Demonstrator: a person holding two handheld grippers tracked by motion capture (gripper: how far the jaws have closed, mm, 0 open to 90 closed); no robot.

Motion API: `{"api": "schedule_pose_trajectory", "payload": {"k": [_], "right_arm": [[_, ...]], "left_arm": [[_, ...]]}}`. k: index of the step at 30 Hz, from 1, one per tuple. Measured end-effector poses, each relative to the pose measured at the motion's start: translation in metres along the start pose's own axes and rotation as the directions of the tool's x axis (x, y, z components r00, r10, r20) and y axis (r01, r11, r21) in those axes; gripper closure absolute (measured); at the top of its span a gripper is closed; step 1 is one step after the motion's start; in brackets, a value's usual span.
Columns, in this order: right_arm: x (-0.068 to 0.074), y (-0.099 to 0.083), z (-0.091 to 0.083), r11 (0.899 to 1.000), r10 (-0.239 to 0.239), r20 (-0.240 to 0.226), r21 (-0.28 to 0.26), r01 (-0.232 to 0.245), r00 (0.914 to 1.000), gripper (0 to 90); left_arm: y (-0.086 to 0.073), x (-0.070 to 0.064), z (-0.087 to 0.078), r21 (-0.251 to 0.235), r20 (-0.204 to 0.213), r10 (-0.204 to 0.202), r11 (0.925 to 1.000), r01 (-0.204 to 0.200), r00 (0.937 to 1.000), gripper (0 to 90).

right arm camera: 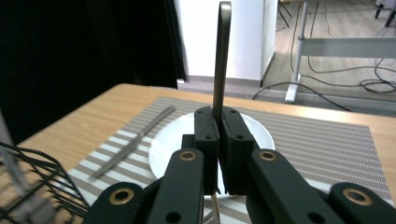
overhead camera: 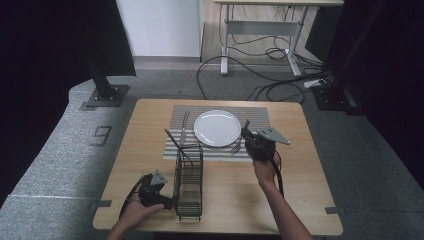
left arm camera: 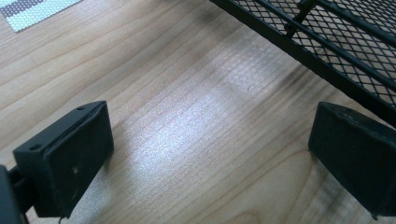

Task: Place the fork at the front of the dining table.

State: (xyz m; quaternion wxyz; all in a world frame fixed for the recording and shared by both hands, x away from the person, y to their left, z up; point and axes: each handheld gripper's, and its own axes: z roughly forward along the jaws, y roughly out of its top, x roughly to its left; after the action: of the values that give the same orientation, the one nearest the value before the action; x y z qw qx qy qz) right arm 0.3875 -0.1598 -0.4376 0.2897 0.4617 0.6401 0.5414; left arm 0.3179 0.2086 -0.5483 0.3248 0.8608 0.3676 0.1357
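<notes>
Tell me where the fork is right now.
The fork is clamped upright in the right gripper, held over the near right edge of the plate on the striped mat.

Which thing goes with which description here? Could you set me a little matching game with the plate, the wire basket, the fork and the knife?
Things:
1. white plate
2. black wire basket
3. fork
4. knife

Descriptions:
a. clamped in the right claw, handle pointing up
b. lying flat on the striped mat, left of the plate
c. standing on bare wood beside the open left claw
d. round, in the middle of the mat

Pairs: 1-d, 2-c, 3-a, 4-b
</notes>
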Motion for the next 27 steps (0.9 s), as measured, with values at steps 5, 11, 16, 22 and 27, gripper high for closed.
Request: {"api": "schedule_pose_trajectory", "payload": {"k": [5,11,16,22,27], "right_arm": [[-0.009,-0.011,0.009,0.999,-0.004,0.024,0.037,0.003,0.9997,85.7],[-0.02,-0.017,0.016,0.998,-0.001,0.055,0.061,-0.002,0.9985,85.7],[-0.024,-0.019,0.021,0.997,-0.025,0.076,0.068,0.02,0.9968,85.6],[-0.03,-0.026,0.027,0.996,-0.03,0.1,0.084,0.021,0.9945,85.5],[-0.031,-0.03,0.027,0.997,-0.028,0.102,0.069,0.021,0.9944,85.2]], "left_arm": [[0.0,0.0,0.0,-0.001,0.0,0.0,1.0,0.0,1.0,0.0],[0.0,0.0,0.0,-0.001,0.0,0.0,1.0,0.0,1.0,0.0],[0.0,0.0,0.0,0.0,0.0,0.0,1.0,0.0,1.0,0.0],[0.0,0.0,0.0,0.0,-0.001,-0.001,1.0,0.001,1.0,0.0],[0.0,0.0,0.0,-0.001,-0.001,-0.001,1.0,0.001,1.0,0.0]]}}
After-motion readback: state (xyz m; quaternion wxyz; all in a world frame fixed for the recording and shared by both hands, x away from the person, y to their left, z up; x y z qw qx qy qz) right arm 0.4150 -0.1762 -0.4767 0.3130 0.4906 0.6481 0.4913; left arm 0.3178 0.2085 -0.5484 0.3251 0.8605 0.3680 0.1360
